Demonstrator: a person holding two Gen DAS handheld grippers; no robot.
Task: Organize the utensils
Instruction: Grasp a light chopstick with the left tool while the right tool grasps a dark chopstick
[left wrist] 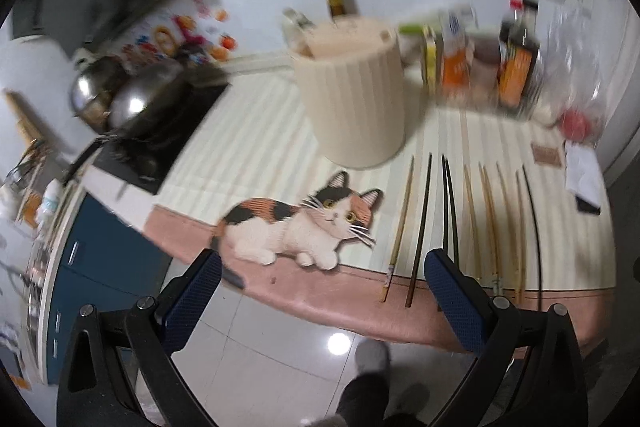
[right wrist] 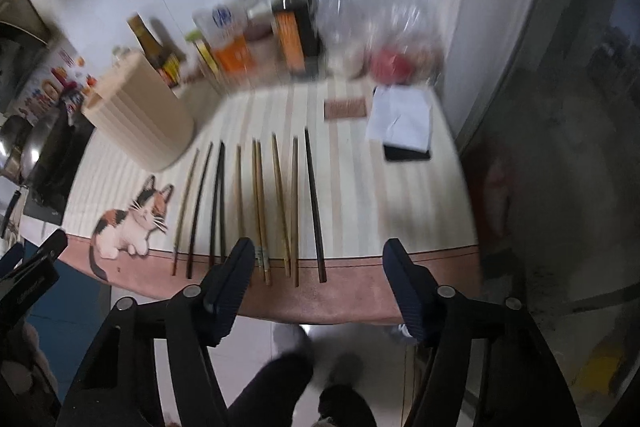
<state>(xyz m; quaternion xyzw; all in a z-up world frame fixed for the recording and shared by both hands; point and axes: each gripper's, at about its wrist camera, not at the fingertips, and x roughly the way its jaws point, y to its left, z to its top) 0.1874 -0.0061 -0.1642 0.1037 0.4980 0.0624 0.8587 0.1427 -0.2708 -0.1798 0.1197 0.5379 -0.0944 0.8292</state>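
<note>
Several chopsticks, dark and light wood, lie side by side on a striped mat with a cat picture. A cream ribbed utensil holder stands behind them to the left. My left gripper is open and empty, held off the table's front edge, short of the chopsticks' near ends. My right gripper is open and empty, also at the front edge, with its fingertips around the near ends of the middle chopsticks.
Sauce bottles, cartons and a clear plastic bag line the back wall. A paper and dark phone lie at the right. A stove with pots is at the left. The table's pink front edge overhangs a tiled floor.
</note>
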